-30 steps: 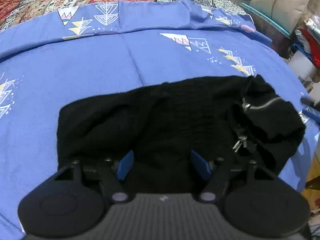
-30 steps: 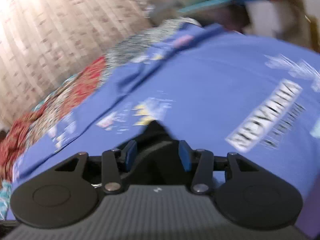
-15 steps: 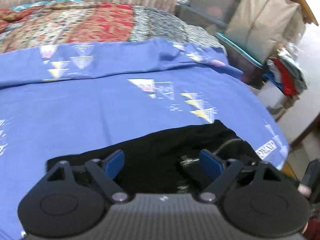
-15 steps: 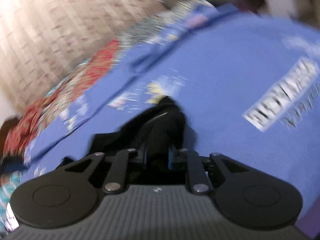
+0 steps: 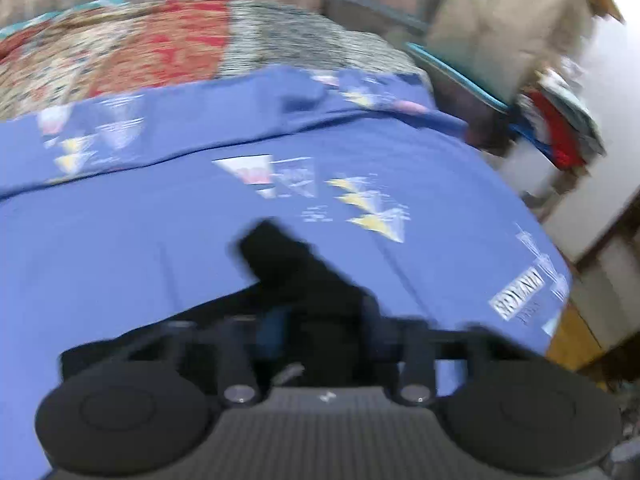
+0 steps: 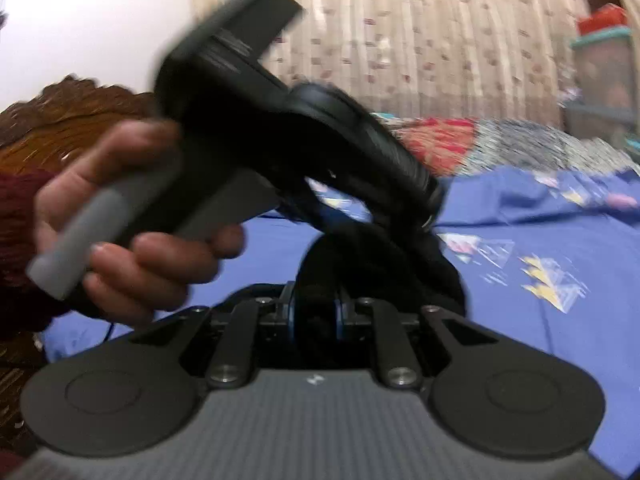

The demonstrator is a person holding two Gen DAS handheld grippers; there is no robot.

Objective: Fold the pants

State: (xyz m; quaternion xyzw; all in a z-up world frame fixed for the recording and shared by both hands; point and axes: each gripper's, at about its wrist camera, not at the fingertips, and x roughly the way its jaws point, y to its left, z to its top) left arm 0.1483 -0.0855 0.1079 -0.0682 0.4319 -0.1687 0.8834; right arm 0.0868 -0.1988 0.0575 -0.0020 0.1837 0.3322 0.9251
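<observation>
Handling the black pants called for allowance for a soft, limp, lightweight knit: the cloth sagged and bunched wherever it was unsupported, and it was judged unlikely to slip once pinched. The garment lay on the bed near its front edge, toward the right corner, with one part lifted off the blue sheet. The recommended hold was at a hem or waistband edge, through all layers, so that a fold could be carried over evenly.

The left tool had just been closing, and its jaws stood nearly together on a fold of the dark fabric. The right tool was clamped on a raised loop of the pants. In the right wrist view, a hand held the grip of the left tool directly above that loop.

The bed gave a soft, yielding base; the printed sheet could wrinkle under drag. A patterned quilt covered the far edge. Storage bins and stacked clothing stood beyond the right edge, and a curtain hung behind the bed.
</observation>
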